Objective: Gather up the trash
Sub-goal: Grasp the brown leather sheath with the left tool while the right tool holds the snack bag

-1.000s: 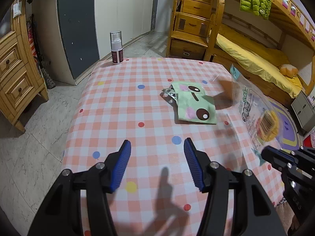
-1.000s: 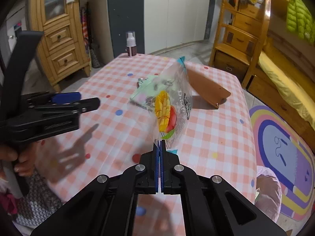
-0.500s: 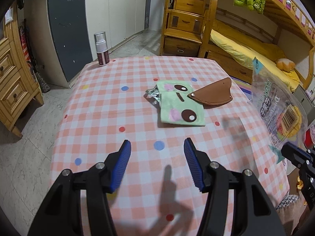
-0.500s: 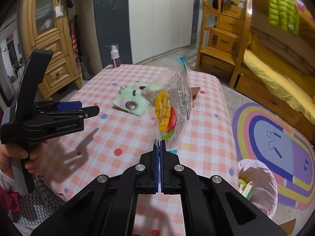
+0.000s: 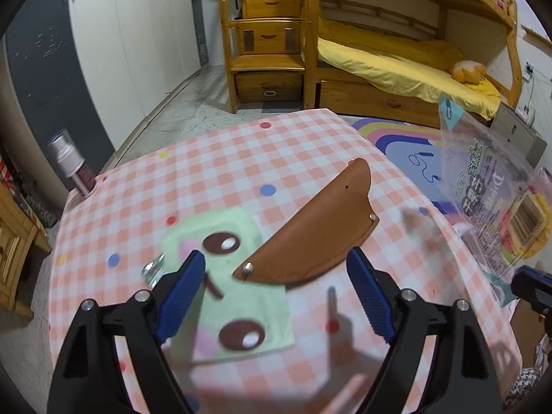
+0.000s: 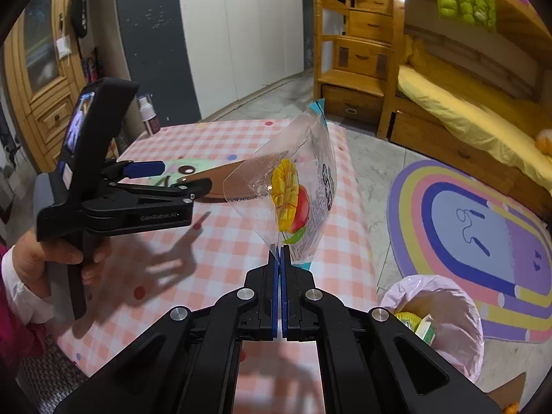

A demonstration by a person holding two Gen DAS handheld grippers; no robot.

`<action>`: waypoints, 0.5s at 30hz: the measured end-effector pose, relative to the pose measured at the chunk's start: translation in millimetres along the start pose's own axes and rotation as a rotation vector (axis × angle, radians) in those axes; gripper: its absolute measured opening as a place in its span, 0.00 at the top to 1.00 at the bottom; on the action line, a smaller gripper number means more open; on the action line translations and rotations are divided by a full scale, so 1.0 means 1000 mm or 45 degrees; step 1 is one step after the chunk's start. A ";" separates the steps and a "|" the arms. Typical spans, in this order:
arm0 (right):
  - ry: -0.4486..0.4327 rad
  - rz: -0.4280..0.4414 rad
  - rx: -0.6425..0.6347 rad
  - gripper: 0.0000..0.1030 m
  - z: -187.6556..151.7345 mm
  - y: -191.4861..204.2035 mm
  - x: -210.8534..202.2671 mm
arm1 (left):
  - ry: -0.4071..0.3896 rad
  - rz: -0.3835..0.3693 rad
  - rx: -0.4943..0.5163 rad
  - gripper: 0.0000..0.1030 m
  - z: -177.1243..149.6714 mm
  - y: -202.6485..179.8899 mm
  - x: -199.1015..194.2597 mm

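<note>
brown leather sheath [image 5: 312,238] now btwn opening left hand-held gripper [image 5: 276,286].

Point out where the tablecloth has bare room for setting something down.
Bare cloth runs between the spray bottle and the green face pouch, and along the far edge past the brown leather sheath. The middle, around pouch, sheath and crumpled foil, is crowded.

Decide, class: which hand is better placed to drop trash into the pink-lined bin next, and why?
Right. The right gripper is shut on the mango snack bag, with the pink-lined bin just beside it. The left gripper, jaws opening, holds nothing above the table.
</note>
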State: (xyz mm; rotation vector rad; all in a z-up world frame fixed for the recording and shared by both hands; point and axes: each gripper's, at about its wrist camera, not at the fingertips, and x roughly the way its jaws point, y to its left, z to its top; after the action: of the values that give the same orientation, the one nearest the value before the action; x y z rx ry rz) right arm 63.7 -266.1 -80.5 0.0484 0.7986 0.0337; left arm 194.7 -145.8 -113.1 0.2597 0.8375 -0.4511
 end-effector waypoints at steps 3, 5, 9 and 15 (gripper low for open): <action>0.003 -0.002 0.024 0.99 0.002 -0.009 0.005 | 0.026 -0.016 0.044 0.20 0.008 -0.006 0.016; 0.006 -0.004 0.034 0.99 0.002 -0.010 0.007 | 0.044 -0.039 0.080 0.20 0.013 -0.012 0.024; 0.004 -0.001 0.051 0.99 0.000 -0.014 0.004 | 0.100 -0.092 0.130 0.25 0.020 -0.019 0.038; -0.005 0.022 0.084 0.99 -0.008 -0.018 -0.008 | 0.156 -0.166 0.098 0.52 0.011 -0.021 0.029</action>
State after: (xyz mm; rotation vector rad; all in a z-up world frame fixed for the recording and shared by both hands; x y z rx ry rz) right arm 52.7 -283.9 -80.7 0.1179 0.7952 0.0234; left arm 209.1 -176.5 -129.0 0.3076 0.9617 -0.5947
